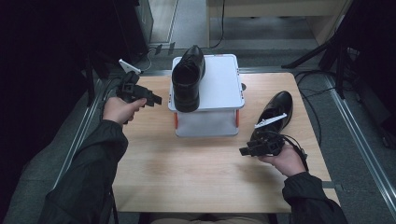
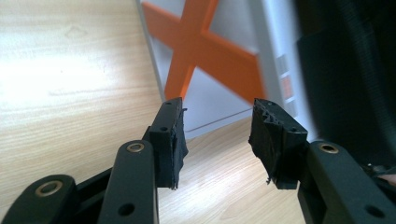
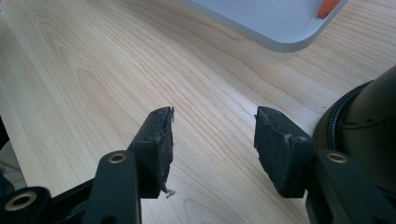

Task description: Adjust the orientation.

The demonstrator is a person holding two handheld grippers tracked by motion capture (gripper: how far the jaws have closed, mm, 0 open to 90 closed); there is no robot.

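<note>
One black leather shoe [image 1: 188, 77] stands on the left side of a white raised stand [image 1: 219, 84] at the back of the table. A second black shoe [image 1: 275, 112] lies on the wood to the right of the stand. My left gripper [image 1: 155, 100] hovers just left of the stand, level with the first shoe. It is open and empty [image 2: 217, 140], facing the stand's side with its orange cross brace [image 2: 196, 51]. My right gripper [image 1: 243, 151] is low over the table beside the second shoe's heel [image 3: 369, 121], open with nothing between its jaws [image 3: 212, 140].
The wooden table [image 1: 187, 177] has bare wood in front of the stand. A corner of the stand's white base [image 3: 280, 28] lies ahead of the right gripper. Cables [image 1: 313, 93] and dark equipment legs [image 1: 327, 51] lie beyond the table's right edge.
</note>
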